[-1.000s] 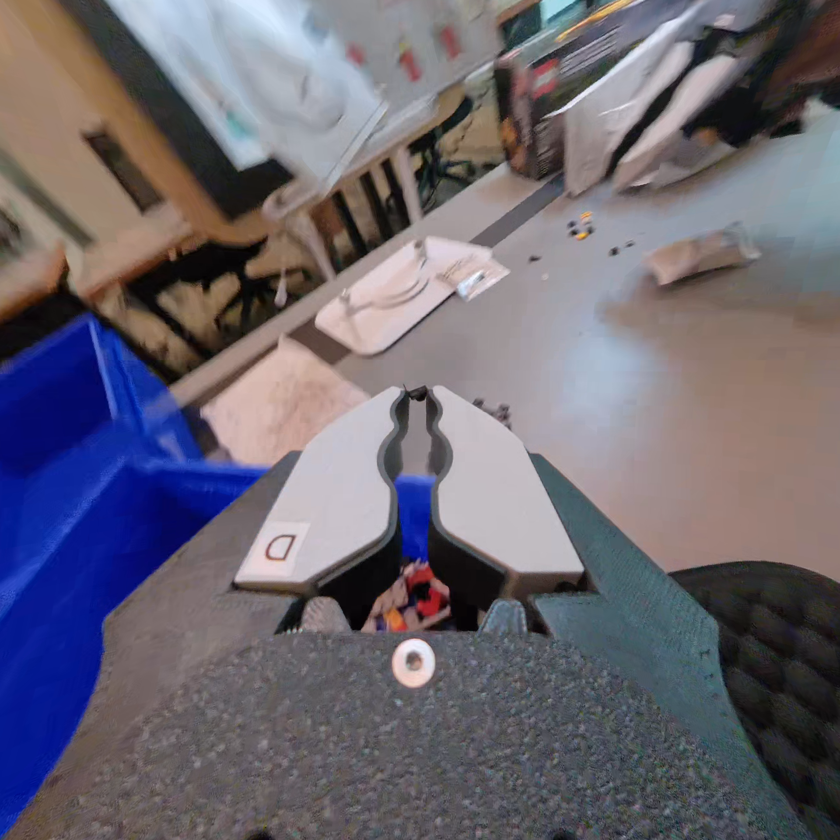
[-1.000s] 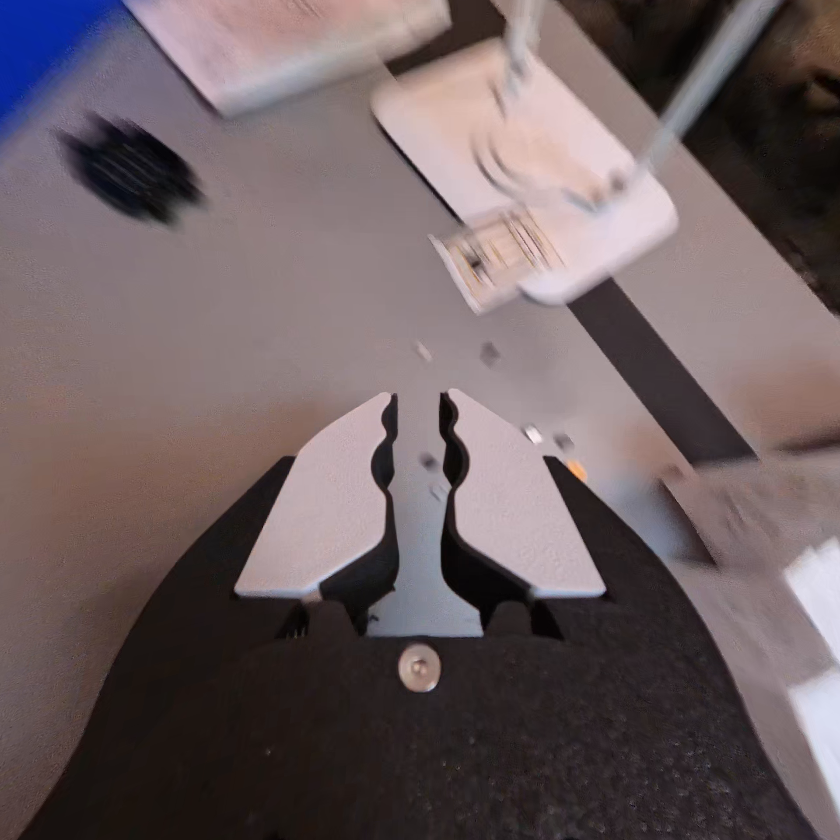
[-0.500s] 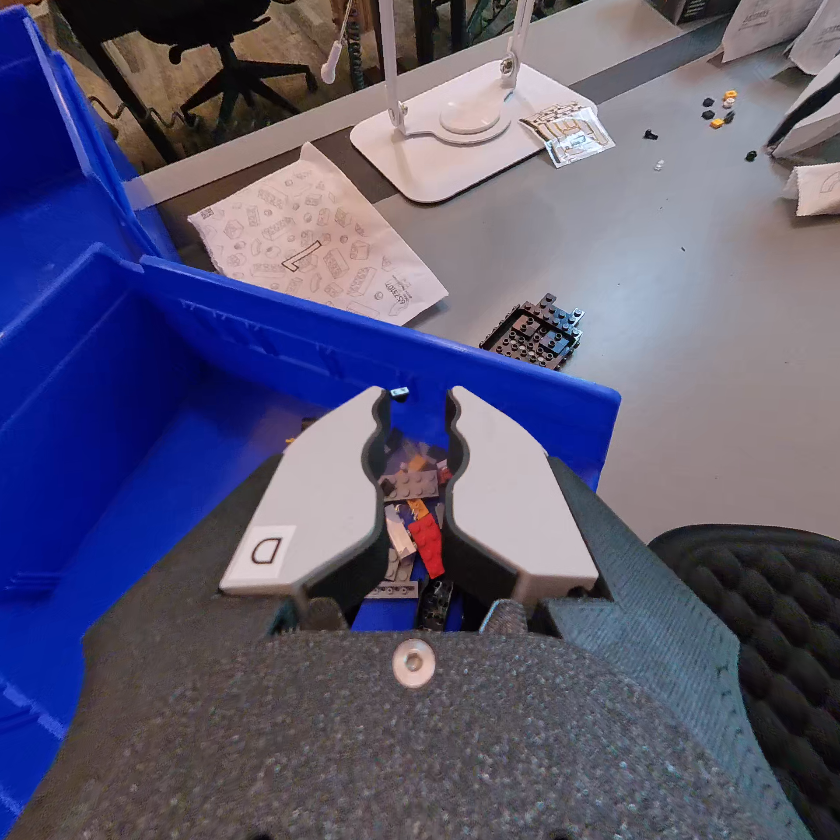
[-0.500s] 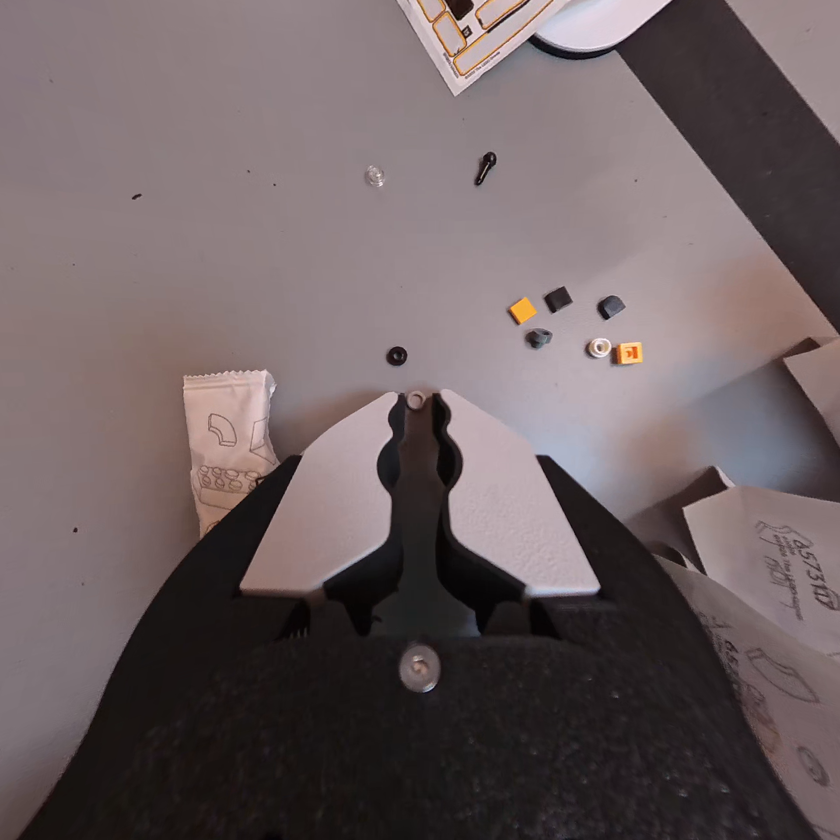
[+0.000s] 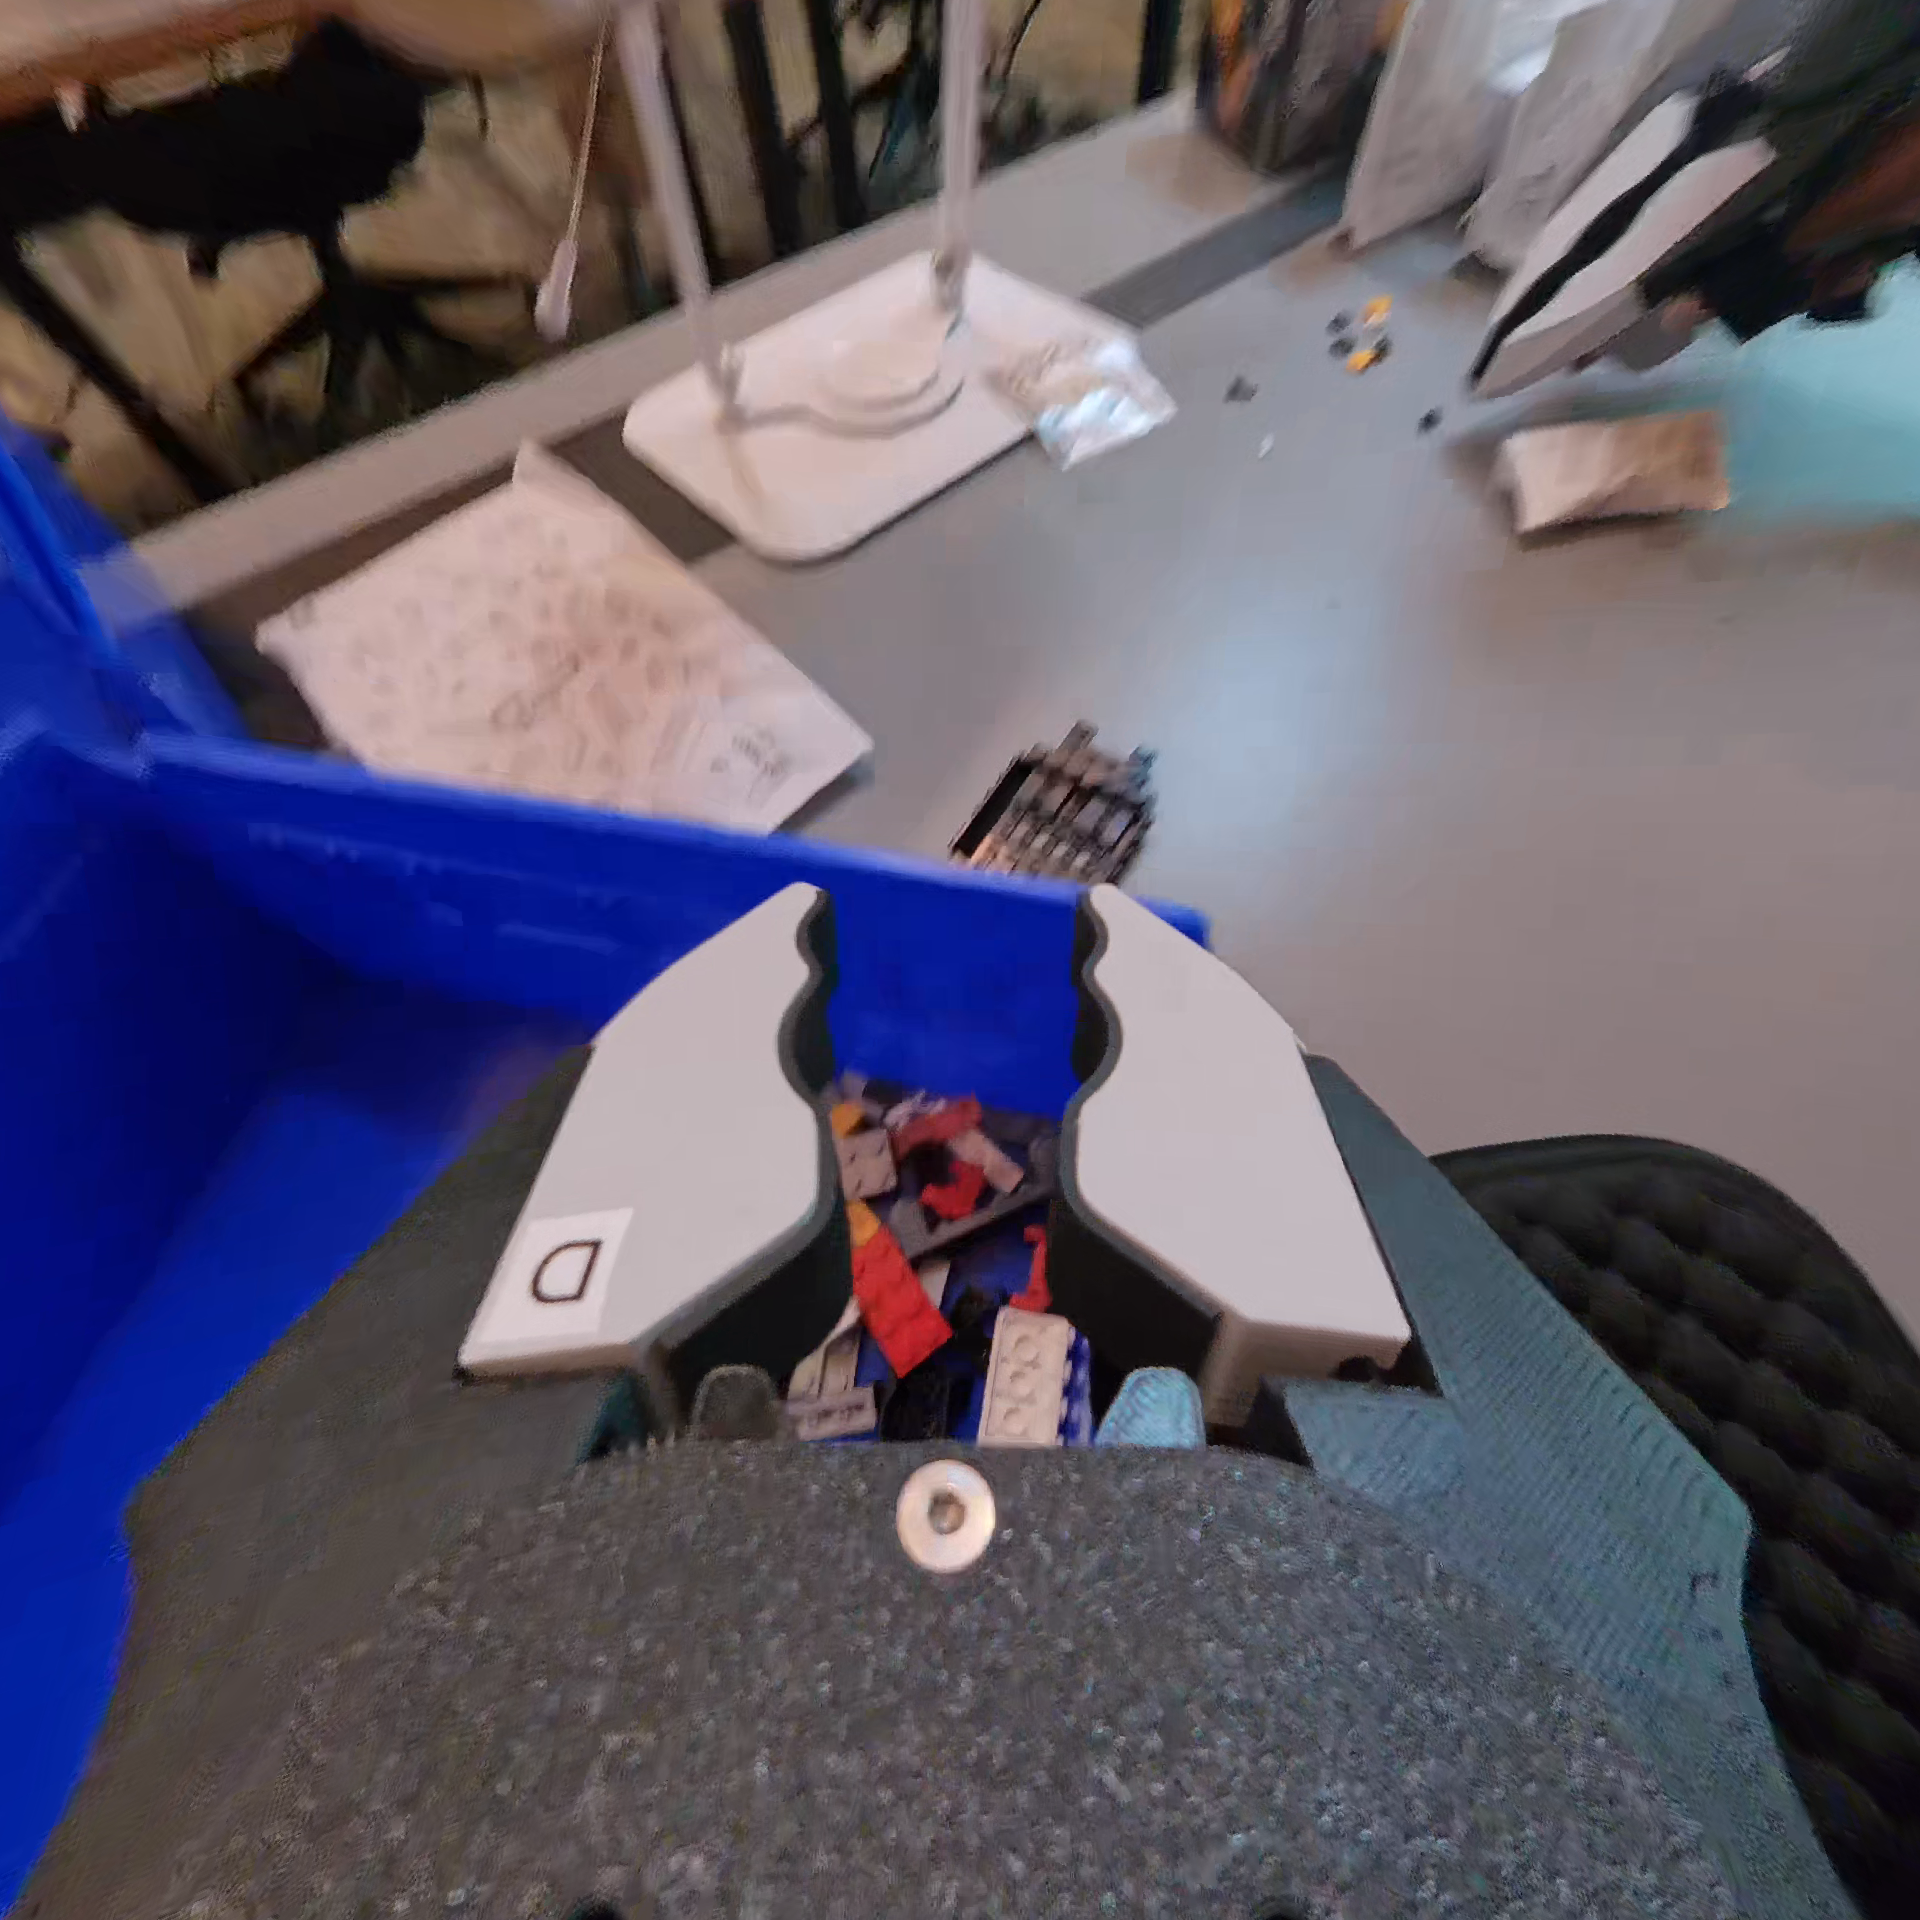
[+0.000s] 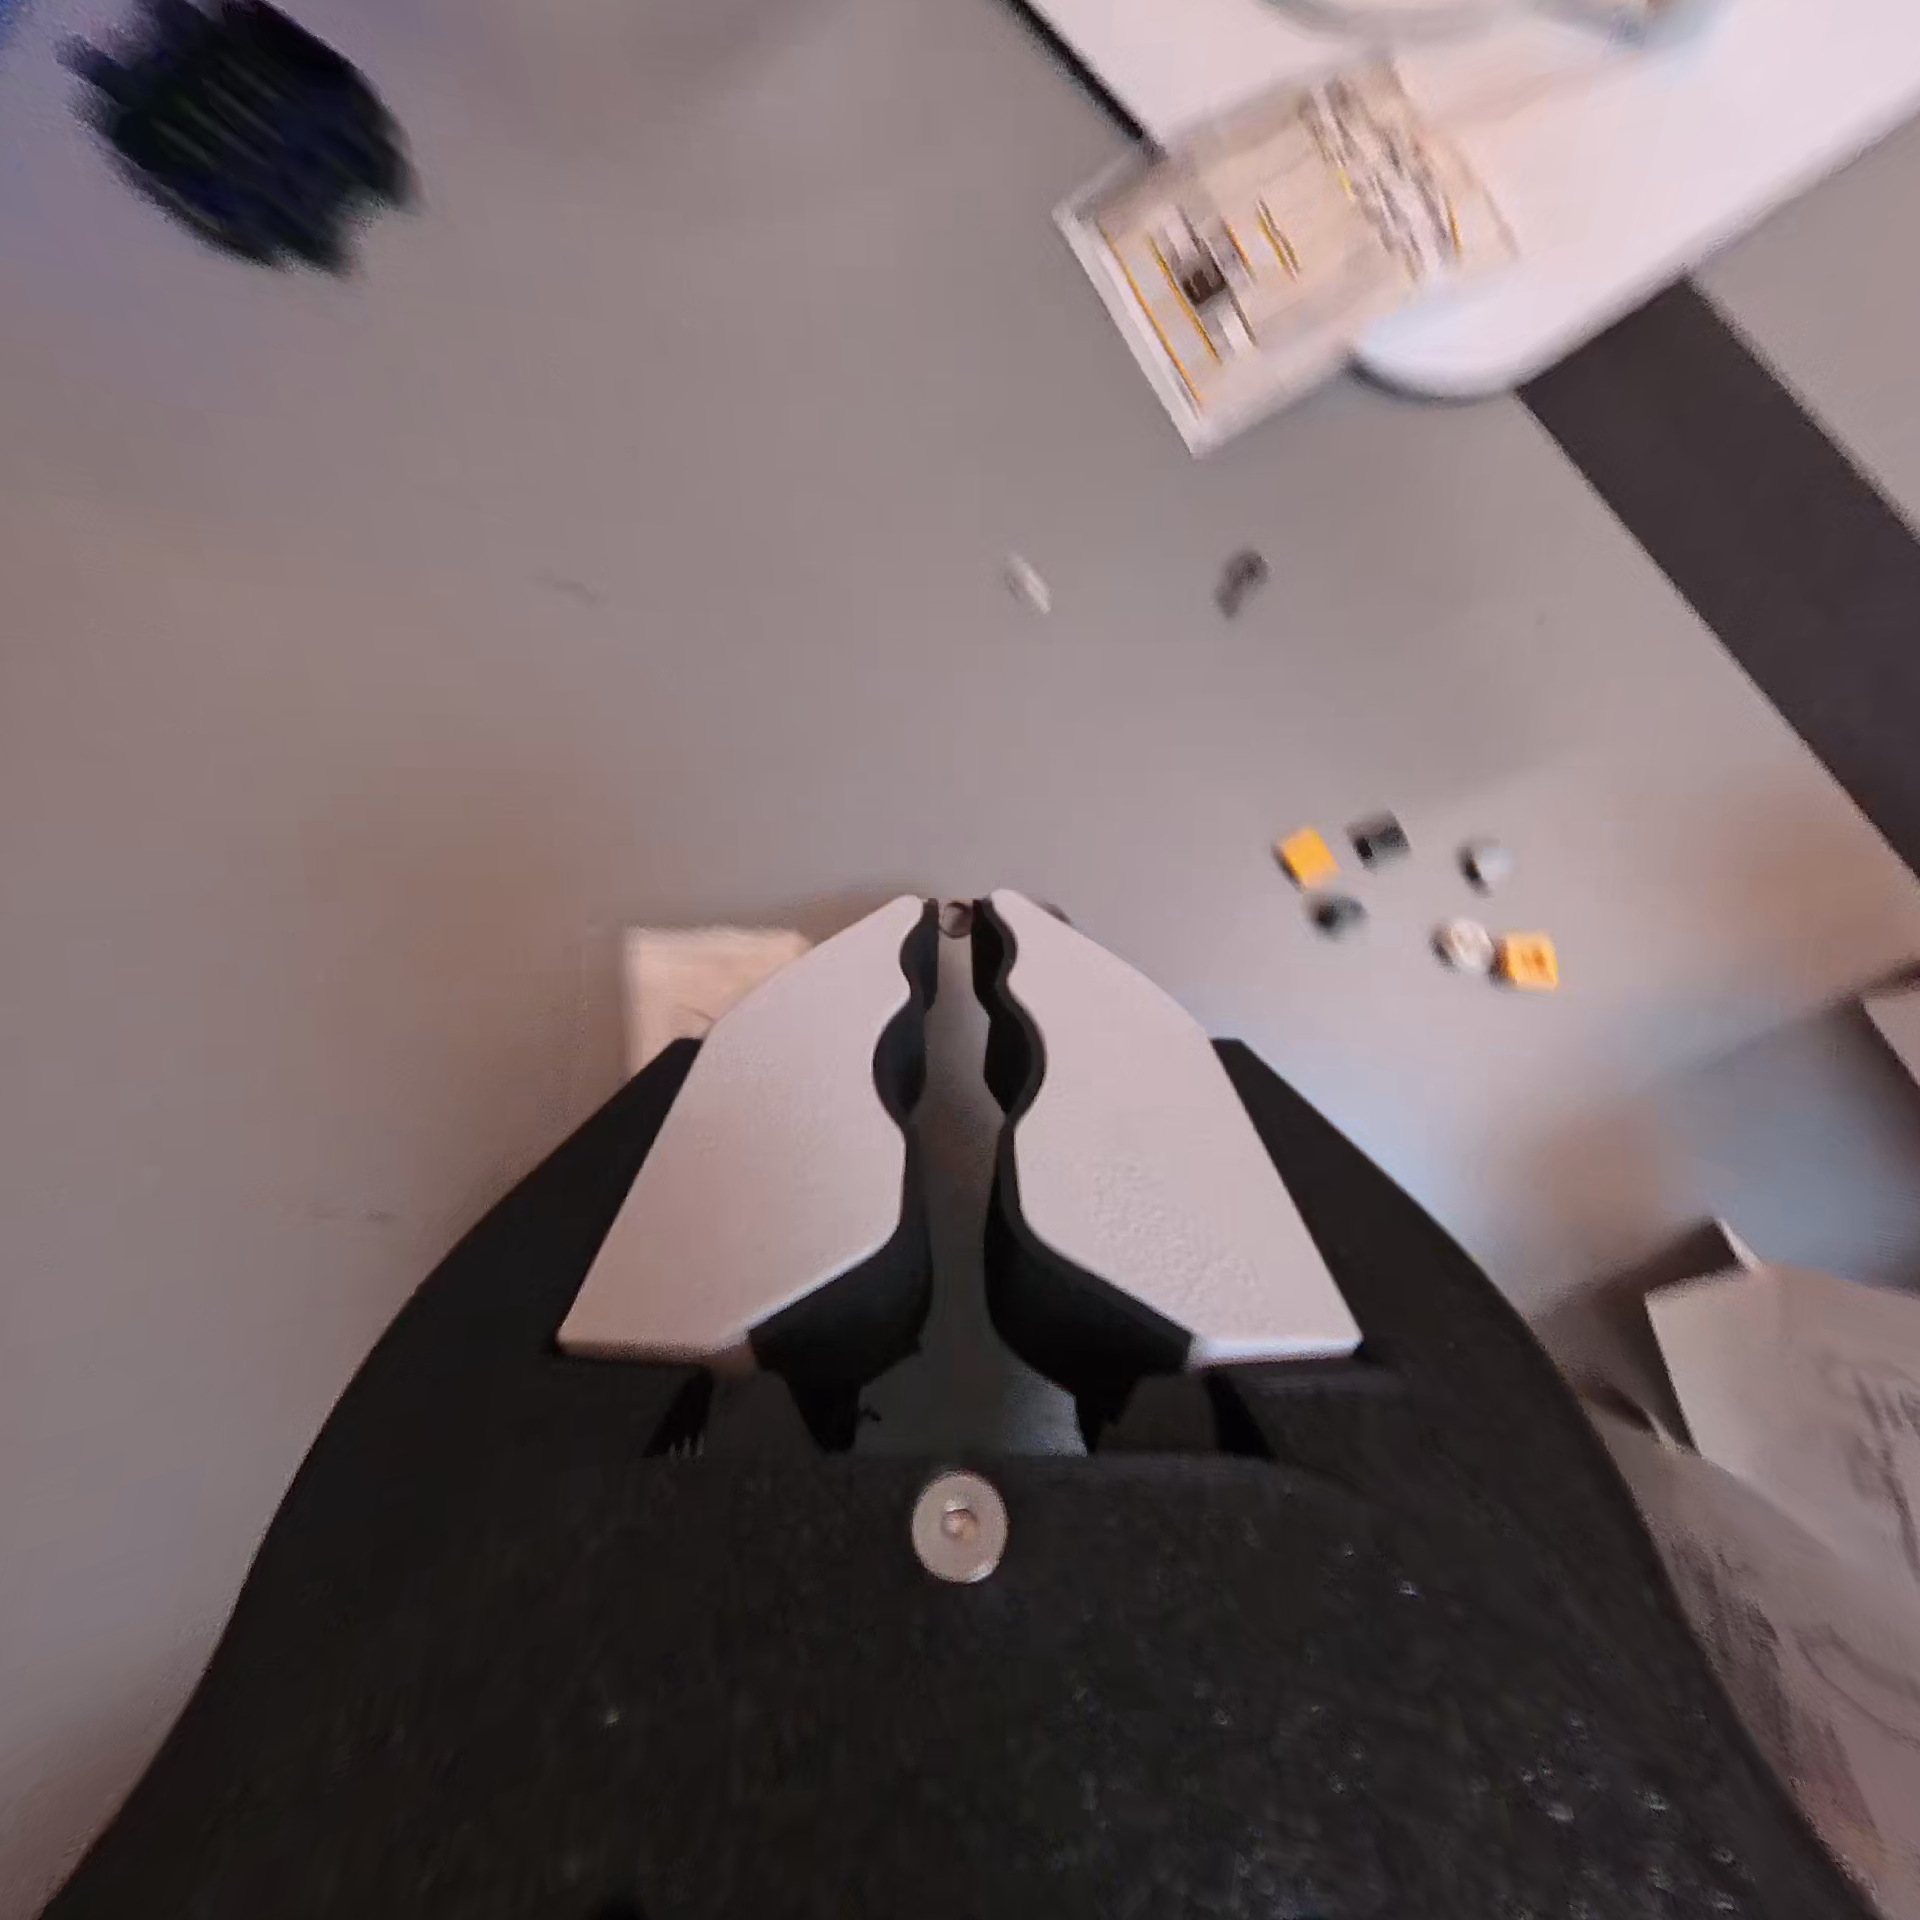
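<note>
The left gripper [image 5: 951, 904] hangs over a blue bin [image 5: 312, 935]. Its jaws are wide apart and hold nothing. Between them you can see a heap of small toy bricks [image 5: 935, 1247] in red, grey, blue and black, lying in the bin. One grey finger [image 5: 686, 1143] has a white sticker [image 5: 561, 1273] with a single black letter on it.

Past the bin wall, a black studded brick plate [image 5: 1060, 805] lies on the grey counter [image 5: 1351, 831]. A white paper bag [image 5: 551, 665] with line drawings of bricks and some print lies flat near it, but it is too blurry to read. Behind it stands the white base of a lamp [image 5: 831, 426].

The right gripper [image 6: 956, 909] points down at the counter. Its jaws are nearly shut and pinch a tiny round piece [image 6: 954, 916] right at the tips. It is too small and blurry to say more about it. To the right lies a little group of loose pieces [image 6: 1413, 904], some yellow, some dark, one round and pale. A clear packet [image 6: 1288, 249] with yellow and black marks lies farther off, half on the white base. More printed paper bags [image 6: 1808, 1455] sit at the lower right edge.
</note>
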The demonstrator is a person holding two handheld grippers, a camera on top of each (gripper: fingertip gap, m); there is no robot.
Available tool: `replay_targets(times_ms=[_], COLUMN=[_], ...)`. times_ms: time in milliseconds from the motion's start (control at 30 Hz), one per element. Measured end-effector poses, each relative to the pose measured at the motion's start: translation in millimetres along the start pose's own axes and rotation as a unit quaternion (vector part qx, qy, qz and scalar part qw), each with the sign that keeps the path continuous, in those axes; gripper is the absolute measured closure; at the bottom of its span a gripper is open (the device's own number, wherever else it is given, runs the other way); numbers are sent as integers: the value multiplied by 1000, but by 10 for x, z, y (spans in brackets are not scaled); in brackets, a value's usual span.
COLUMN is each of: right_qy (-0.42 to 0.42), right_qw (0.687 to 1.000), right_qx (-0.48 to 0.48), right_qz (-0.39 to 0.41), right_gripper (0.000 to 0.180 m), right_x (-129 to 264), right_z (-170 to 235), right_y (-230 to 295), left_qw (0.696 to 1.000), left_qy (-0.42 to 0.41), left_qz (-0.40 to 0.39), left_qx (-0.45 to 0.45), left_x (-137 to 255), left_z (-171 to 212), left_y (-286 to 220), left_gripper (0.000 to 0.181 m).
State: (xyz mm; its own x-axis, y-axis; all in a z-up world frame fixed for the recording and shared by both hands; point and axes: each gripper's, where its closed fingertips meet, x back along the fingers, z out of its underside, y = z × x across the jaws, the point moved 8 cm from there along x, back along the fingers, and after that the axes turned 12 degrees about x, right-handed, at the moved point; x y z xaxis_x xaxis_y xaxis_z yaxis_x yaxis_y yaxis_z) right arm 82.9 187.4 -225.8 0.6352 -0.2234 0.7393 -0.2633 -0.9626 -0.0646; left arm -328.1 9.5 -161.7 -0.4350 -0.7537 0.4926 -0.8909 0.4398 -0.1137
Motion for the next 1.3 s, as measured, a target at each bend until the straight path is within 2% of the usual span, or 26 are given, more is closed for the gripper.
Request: replay_targets(times_ms=[67, 167, 267, 367, 567, 933, 1033, 1067, 1133, 1200, 1233, 1300], right_qy=[-76, -187, -288, -354, -366, -340, -356, -357, -325, -237, -181, -76], right_qw=[996, 973, 933, 885, 836, 826, 847, 865, 924, 971, 982, 991], right_qx=[27, 51, 41, -13, -100, -116, -93, -85, -47, -6, 7, 7], right_qz=[-39, -126, -212, -301, -397, -435, -385, -342, -195, -17, 49, 110], right_gripper=[174, 174, 174, 173, 174, 174, 167, 165, 164, 164, 164, 164], right_x=[64, 88, 14, -95, -225, -278, -171, -117, -22, 62, 95, 117], right_z=[-291, -753, -1107, -1321, -1413, -1376, -1366, -1339, -1201, -940, -776, -432], right_y=[203, 643, 1116, 1511, 1793, 1795, 1536, 1357, 914, 438, 238, -36], left_qw=[997, 983, 961, 941, 924, 919, 927, 934, 957, 975, 984, 996], left_qy=[-45, -98, -115, -143, -186, -184, -178, -173, -134, -102, -82, -31], left_qz=[49, 115, 141, 163, 145, 134, 102, 84, 47, 13, 7, 3], left_qx=[-35, -107, -209, -261, -299, -321, -313, -300, -254, -196, -159, -81], left_x=[40, 41, -19, -84, -124, -117, -87, -60, -28, 15, 33, 38], left_z=[-83, -158, -128, -87, -96, -69, -99, -124, -162, -172, -163, -112], left_y=[-168, -494, -814, -1085, -1310, -1345, -1221, -1128, -871, -601, -484, -266], left_gripper=[150, 153, 147, 153, 167, 174, 174, 174, 174, 174, 174, 174])
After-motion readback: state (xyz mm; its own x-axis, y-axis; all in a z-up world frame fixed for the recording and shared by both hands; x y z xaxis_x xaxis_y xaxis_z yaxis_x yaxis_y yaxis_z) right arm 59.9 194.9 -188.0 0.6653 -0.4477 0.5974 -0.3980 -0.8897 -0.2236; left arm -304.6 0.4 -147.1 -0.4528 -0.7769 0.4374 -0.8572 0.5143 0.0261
